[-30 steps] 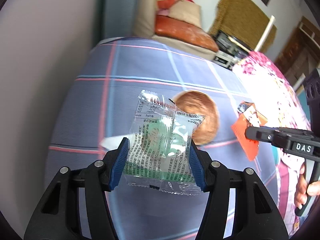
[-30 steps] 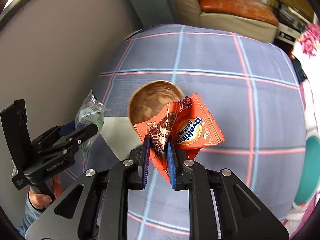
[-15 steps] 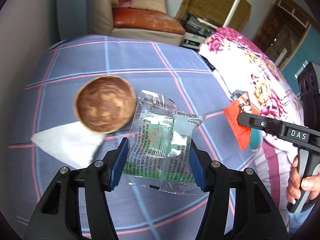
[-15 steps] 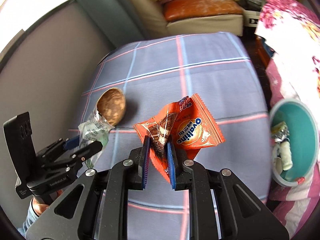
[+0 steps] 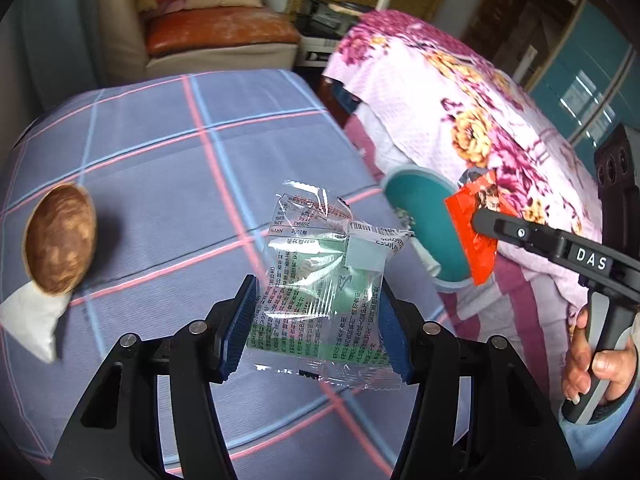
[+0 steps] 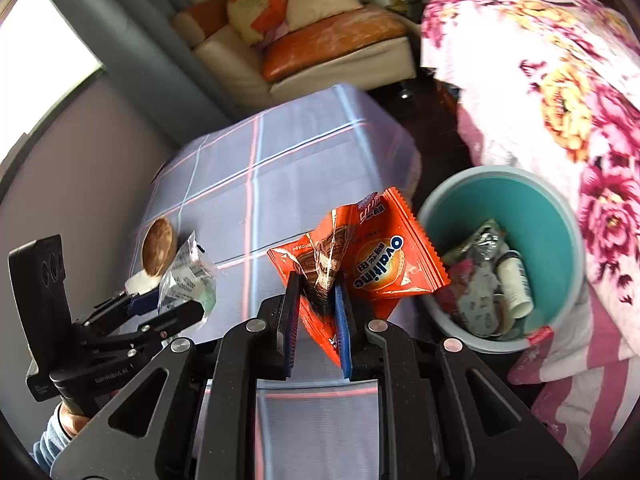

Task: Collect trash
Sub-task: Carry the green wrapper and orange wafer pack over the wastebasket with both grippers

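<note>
Orange Ovaltine wrapper (image 6: 376, 264), pinched in the nearly closed right hand-held gripper (image 6: 318, 312) just beside the teal waste bin (image 6: 560, 216) for dropping in; clear green-printed wrapper (image 5: 324, 292), clamped across its width by the half-open left hand-held gripper (image 5: 316, 328), farther from the bin over the tabletop (image 5: 160, 152).

An orange snack wrapper (image 6: 376, 264) carries the brand name "Ovaltine" in white letters on a blue band, seen upside down. White letters "DAS" stand on the black body of the right gripper (image 5: 476, 216). A clear wrapper (image 5: 324, 280) bears a barcode and dense printed text, seen reversed and too small to read.
</note>
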Tool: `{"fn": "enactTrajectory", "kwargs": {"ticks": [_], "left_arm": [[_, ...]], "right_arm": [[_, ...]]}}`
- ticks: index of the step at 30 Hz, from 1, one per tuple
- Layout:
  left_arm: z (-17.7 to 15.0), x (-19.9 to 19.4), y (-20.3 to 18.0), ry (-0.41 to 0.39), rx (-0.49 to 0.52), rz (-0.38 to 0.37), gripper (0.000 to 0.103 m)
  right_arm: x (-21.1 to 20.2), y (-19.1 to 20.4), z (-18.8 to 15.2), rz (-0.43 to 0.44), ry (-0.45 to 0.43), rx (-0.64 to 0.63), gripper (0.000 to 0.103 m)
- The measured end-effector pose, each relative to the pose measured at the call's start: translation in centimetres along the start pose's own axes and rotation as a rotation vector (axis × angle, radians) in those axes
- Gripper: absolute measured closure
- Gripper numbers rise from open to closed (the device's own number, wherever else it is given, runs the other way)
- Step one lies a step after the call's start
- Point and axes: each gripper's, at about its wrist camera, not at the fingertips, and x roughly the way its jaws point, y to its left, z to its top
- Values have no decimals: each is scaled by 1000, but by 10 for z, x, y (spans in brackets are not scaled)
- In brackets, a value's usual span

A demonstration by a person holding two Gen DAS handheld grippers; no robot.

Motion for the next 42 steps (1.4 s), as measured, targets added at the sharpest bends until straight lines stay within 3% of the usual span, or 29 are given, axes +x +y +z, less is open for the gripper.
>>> {"fn": "enactTrajectory", "kwargs": {"ticks": [10, 17, 42], "left_arm": [[21, 51, -89, 67, 139, -43, 44], [34, 83, -128, 106, 178, -64, 44], [62, 150, -160, 193, 207, -112, 43]], "right_arm": [[-37, -80, 1, -46, -74, 111, 87], [-48, -115, 7, -60, -96, 153, 87], [-25, -153, 38, -108, -67, 189, 86]]}}
